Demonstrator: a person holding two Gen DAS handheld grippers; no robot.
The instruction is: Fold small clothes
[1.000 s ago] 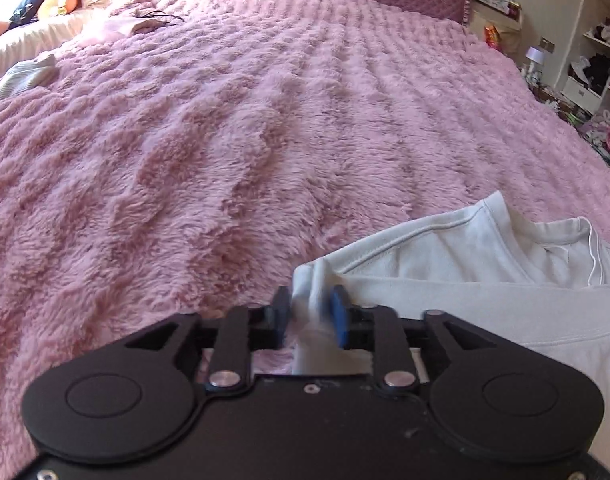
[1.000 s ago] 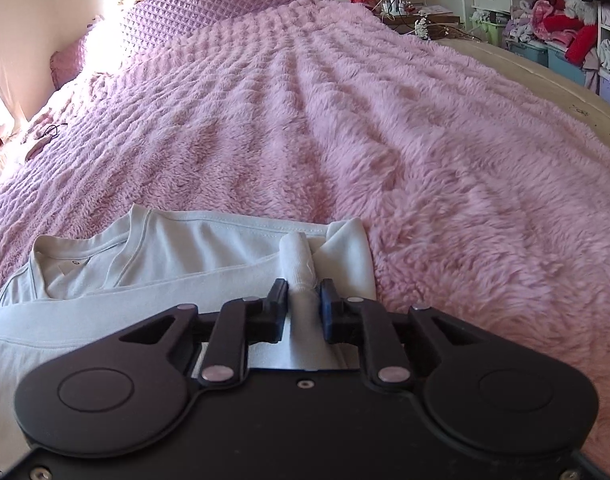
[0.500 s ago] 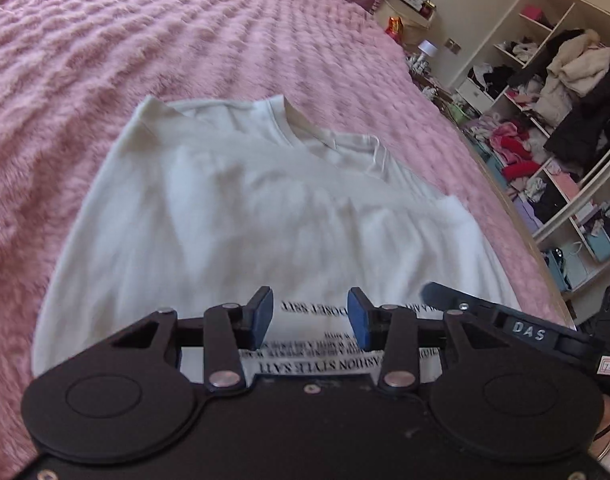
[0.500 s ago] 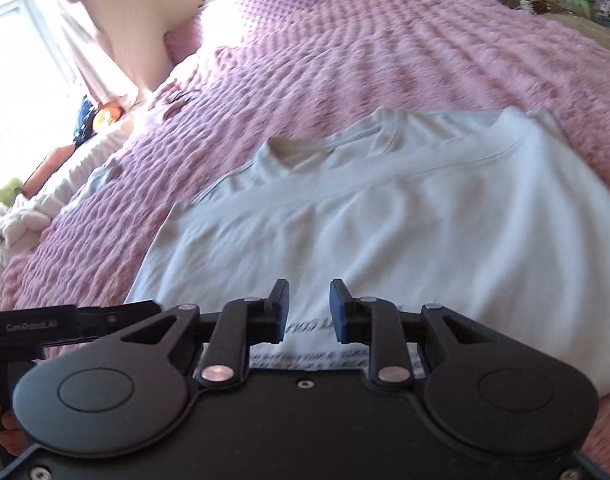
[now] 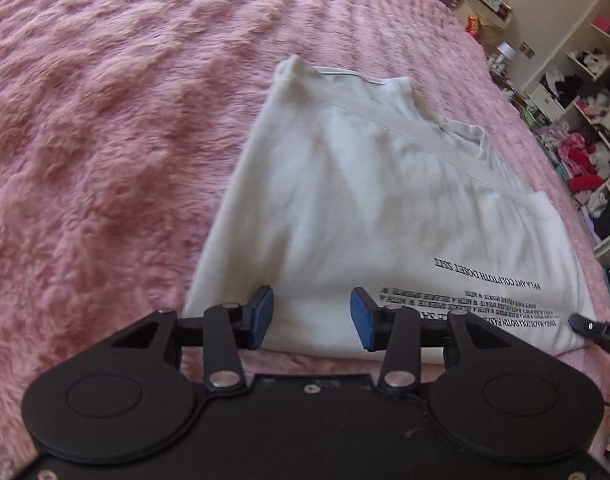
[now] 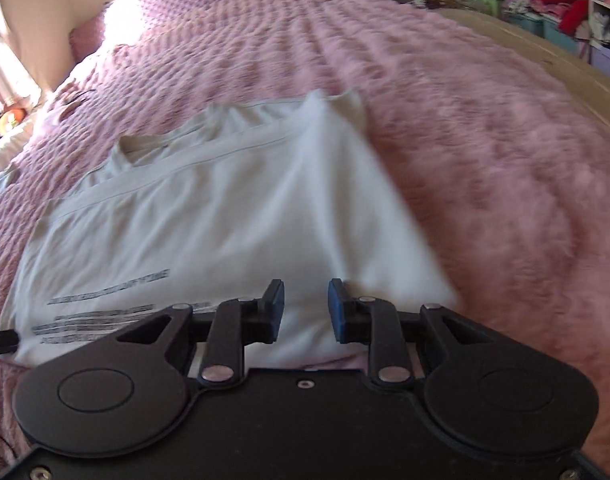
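White folded shirt (image 6: 209,216) on pink blanket (image 6: 485,140), right gripper (image 6: 304,306) parted above its hem

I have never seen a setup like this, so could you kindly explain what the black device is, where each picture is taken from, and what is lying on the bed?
No robot arm is involved: a person holds one two-finger gripper in each hand. Each picture comes from a fisheye camera on a gripper, looking forward along its fingers. One view shows the left gripper, the other the right gripper; the blue pieces are the finger pads. Both are open and hold nothing. In front of them a white T-shirt with black printed text lies partly folded on a fluffy pink blanket covering the bed. The same T-shirt appears from the other side. Shelves of clothes stand at the edge.
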